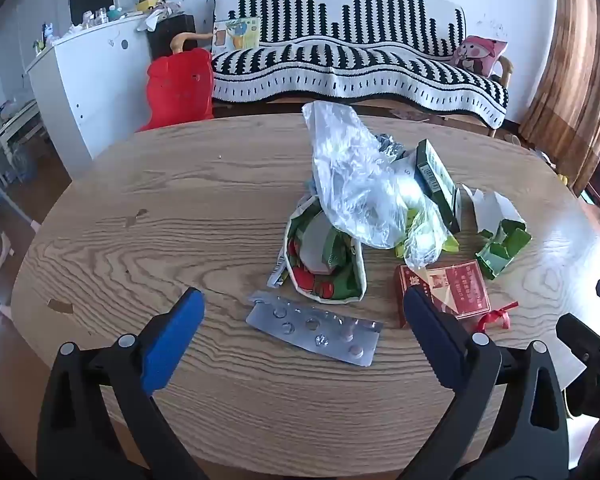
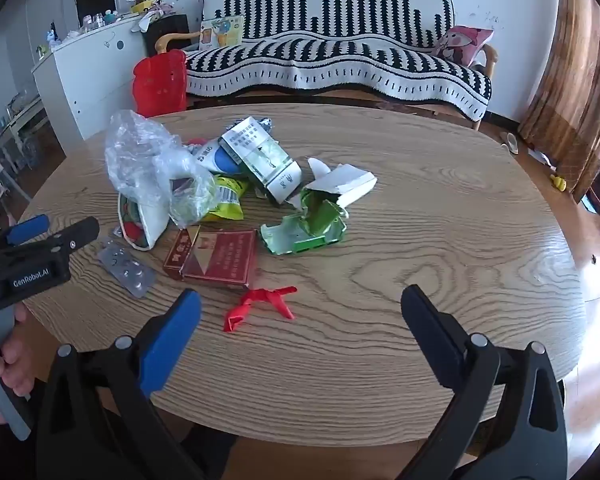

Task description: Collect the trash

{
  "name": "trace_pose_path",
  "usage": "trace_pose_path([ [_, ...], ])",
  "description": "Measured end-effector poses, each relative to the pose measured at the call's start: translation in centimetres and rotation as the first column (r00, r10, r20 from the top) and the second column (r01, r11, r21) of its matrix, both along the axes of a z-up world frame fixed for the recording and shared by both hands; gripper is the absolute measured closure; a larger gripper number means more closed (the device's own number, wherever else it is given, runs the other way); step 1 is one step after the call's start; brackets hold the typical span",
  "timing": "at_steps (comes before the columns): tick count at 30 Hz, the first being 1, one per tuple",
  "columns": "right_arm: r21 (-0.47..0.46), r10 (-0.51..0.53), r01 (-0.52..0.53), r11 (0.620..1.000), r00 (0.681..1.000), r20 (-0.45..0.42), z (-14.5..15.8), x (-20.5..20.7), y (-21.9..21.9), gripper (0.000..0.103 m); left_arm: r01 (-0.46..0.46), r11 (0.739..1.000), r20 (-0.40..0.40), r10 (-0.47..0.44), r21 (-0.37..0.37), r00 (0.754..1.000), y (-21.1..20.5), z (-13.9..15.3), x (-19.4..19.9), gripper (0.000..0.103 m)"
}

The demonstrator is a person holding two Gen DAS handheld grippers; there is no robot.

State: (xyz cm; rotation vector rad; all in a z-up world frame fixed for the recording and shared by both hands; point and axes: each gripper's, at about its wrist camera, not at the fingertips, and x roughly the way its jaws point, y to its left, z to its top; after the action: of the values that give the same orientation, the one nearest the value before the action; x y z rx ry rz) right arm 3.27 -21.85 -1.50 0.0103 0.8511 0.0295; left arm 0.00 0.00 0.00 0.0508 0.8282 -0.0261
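A pile of trash lies on the wooden table (image 1: pixel 160 208). My left gripper (image 1: pixel 304 312) is open, with a silver blister pack (image 1: pixel 316 330) between its fingers. Behind it are a green printed wrapper (image 1: pixel 328 264), a clear plastic bag (image 1: pixel 356 176), a dark green box (image 1: pixel 438 180), a red cigarette box (image 1: pixel 452 290) and a torn green carton (image 1: pixel 500 246). My right gripper (image 2: pixel 300 308) is open above a red ribbon scrap (image 2: pixel 260 306). The red box (image 2: pixel 216 258), torn green carton (image 2: pixel 312 226), plastic bag (image 2: pixel 148 164) and blister pack (image 2: pixel 126 266) show in the right wrist view.
A striped sofa (image 1: pixel 360 64) stands behind the table, with a red bag (image 1: pixel 180 88) and a white cabinet (image 1: pixel 88 80) to its left. The left gripper's body (image 2: pixel 32 256) shows at the left of the right wrist view.
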Motion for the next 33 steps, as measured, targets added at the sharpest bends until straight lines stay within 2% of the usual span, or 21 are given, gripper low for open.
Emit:
trace_pose_path([
  [9,-0.013,0.007,-0.007,1.000,1.000,0.000,0.4,0.4,0.8,0.006,-0.001,1.000,-0.010,0.000,-0.031,1.000,0.6,-0.2,0.1,0.006],
  [33,-0.006,0.008,-0.008,1.000,1.000,0.019,0.2,0.0,0.0,0.006,0.012,1.000,-0.008,-0.012,-0.006,1.000,0.2,-0.3,-0.1,0.006],
])
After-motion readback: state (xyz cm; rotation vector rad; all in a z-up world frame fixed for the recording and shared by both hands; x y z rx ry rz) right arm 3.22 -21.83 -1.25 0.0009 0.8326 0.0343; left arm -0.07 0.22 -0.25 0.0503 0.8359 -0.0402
